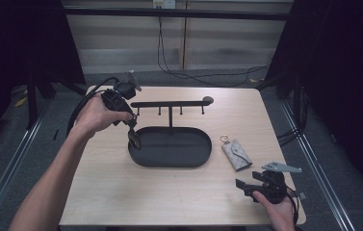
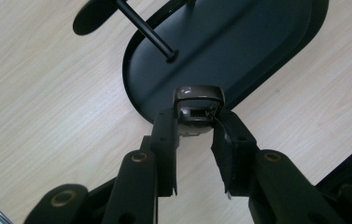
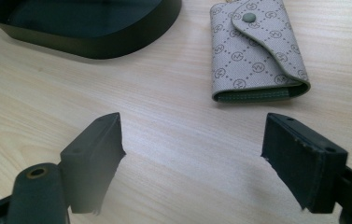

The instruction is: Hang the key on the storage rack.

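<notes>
Light wood table (image 1: 121,192) | grey floor (image 1: 6,159) | pale panelled wall (image 1: 121,43) | black cables (image 1: 188,74) | dark curtains (image 1: 352,72) at both sides

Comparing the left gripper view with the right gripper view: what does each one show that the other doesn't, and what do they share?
Left gripper view alone: its tongs shut on a small dark brown object over the tray's rim, plus the stand's post. Right gripper view alone: open tongs above bare wood and the monogram key pouch lying flat, flap snapped. Both share the black oval tray and the wooden table.
</notes>
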A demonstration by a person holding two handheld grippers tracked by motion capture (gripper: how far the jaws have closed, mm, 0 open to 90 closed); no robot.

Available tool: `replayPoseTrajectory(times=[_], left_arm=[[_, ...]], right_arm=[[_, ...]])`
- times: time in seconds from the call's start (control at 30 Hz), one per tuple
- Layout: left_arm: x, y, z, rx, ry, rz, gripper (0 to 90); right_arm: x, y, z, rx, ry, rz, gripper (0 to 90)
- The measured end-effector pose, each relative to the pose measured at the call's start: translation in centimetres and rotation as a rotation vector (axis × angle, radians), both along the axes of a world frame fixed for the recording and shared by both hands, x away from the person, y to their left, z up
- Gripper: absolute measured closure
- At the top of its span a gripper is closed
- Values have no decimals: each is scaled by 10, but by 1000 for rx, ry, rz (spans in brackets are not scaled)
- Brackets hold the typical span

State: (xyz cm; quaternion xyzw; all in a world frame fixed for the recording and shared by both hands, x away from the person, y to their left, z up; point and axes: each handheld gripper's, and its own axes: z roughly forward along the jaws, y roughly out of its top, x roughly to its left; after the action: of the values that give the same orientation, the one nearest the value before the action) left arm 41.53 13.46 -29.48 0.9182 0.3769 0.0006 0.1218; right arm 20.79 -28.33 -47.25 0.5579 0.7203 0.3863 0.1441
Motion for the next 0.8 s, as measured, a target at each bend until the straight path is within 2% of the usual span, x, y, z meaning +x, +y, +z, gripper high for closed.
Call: replayPoseTrajectory(times=[0.13,0.33,0.6,0.67,0.7,0.8], left_arm=[[10,-1,-6,14,16,22,708],[22,-5,-12,30,7,43,708],[27,-16,-16,38,9,48,708],[29,-18,-19,57,9,50,708],[30,-19,-20,42,13,55,708],[32,-19,-20,40,7,69,707]], right_arm=[[0,0,0,5,-1,2,200],[0,0,0,5,3,10,203],[0,0,-1,4,3,14,202],[0,1,0,6,3,14,202],[0,1,-1,6,3,15,202],[1,0,-1,8,5,18,202]])
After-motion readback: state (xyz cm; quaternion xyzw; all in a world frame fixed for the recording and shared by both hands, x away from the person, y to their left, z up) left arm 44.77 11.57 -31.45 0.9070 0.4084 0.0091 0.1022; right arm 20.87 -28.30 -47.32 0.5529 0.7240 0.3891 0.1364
